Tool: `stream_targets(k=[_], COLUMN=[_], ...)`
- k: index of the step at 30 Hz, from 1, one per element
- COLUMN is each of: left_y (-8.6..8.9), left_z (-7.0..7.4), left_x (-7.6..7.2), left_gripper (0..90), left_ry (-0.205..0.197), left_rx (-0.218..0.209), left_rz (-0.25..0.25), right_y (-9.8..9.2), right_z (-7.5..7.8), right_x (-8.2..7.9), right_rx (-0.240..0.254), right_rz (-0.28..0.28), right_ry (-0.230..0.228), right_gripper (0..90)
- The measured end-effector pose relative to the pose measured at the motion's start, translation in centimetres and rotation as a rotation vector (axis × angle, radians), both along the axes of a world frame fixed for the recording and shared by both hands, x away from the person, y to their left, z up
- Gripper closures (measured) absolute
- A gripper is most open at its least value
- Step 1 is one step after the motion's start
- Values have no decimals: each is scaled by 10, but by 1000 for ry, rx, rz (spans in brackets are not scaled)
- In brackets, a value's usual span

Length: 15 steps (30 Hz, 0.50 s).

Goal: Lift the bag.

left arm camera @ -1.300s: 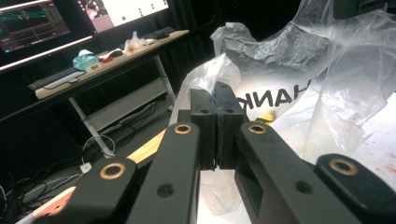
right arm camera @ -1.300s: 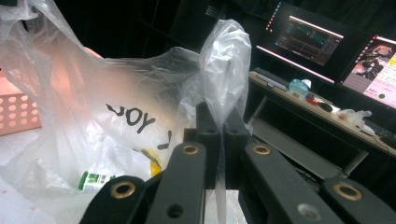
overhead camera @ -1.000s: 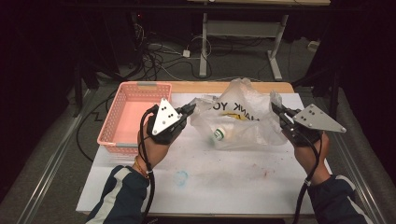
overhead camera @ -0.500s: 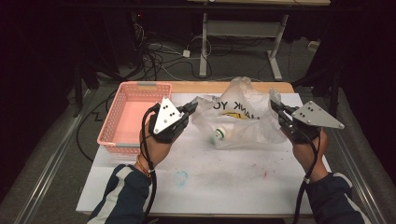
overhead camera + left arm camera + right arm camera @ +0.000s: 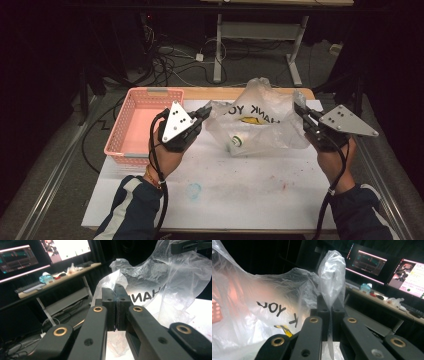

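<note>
The clear plastic bag (image 5: 260,122) sits at the far middle of the surface (image 5: 240,195), held up and stretched between the two grippers. It carries black lettering and contains a small bottle (image 5: 237,142) with a white cap, lying near the bag's near-left side, and a yellow item (image 5: 248,120) behind it.

The left gripper (image 5: 206,111) holds the bag's left handle: in the left gripper view its fingers (image 5: 109,308) are clamped together on a fold of film (image 5: 112,281).

The right gripper (image 5: 300,109) holds the bag's right handle: in the right gripper view its fingers (image 5: 323,312) are clamped on a twisted strip of film (image 5: 332,277) that rises above them.

A pink basket (image 5: 131,131) stands at the far-left corner of the surface, just beside the left gripper. A faint blue mark (image 5: 194,190) lies on the surface toward the near edge.
</note>
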<state>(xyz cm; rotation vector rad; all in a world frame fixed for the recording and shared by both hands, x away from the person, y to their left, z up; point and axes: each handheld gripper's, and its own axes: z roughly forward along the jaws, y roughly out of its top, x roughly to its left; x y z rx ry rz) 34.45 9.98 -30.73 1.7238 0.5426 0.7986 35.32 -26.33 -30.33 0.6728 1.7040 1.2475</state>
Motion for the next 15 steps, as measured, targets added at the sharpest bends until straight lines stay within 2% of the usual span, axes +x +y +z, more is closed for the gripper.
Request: stream_targets(k=[7,9,11,15], left_y=[-2,-2,-4,-9], left_z=[11,13,16,23], left_x=[-4,-5,-7,-9], left_gripper=[865,865,865,866], left_ry=[-24,-40,-59,-104], left_rx=[-9,-24,-37,-68], left_rz=[0,4,8,20], right_y=[-2,-2,0,5], right_z=[11,13,17,24], right_x=[-4,-5,-7,-9], right_rx=[28,33,48,65], right_rz=[-2,-1,-3,2], right_ry=[-23,-30,-60,-87], right_gripper=[900,900,900,900])
